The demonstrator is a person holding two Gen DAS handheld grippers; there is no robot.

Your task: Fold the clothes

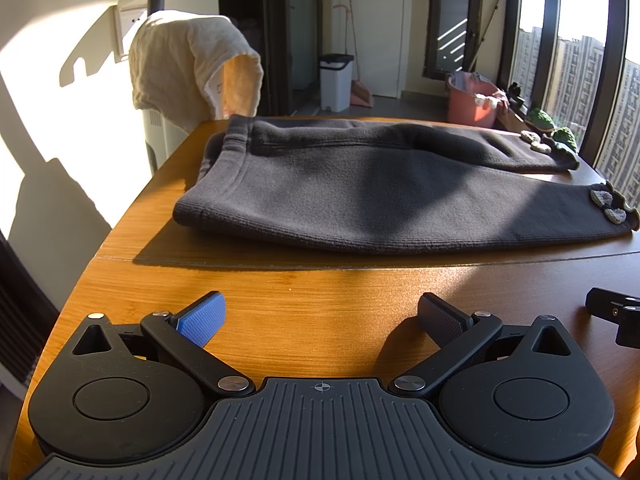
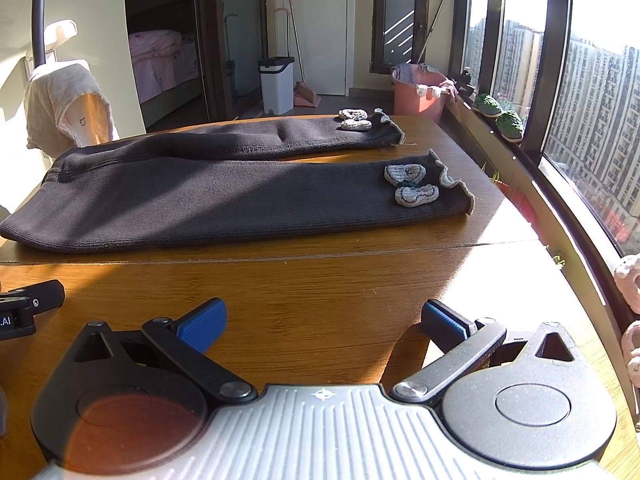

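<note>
Wooden table (image 1: 320, 320) lies bare between open tongs (image 1: 320, 316) and trousers (image 1: 380, 196).

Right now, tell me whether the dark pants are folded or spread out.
Spread out: the dark pants lie flat on the wooden table, both legs extended side by side, nothing doubled over.

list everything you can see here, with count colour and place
trousers: one pair, dark grey, flat across the table, waistband left, cuffs right
bows: two per cuff, grey knit
table: one, wooden
towel: one, cream, draped beyond the table's left end
bin: one, white, black lid, by the far wall
bucket: one, pink, by the window
slippers: two, green, on the sill
left gripper: open, holds nothing, over the near table edge
right gripper: open, holds nothing, over the near table edge
</note>
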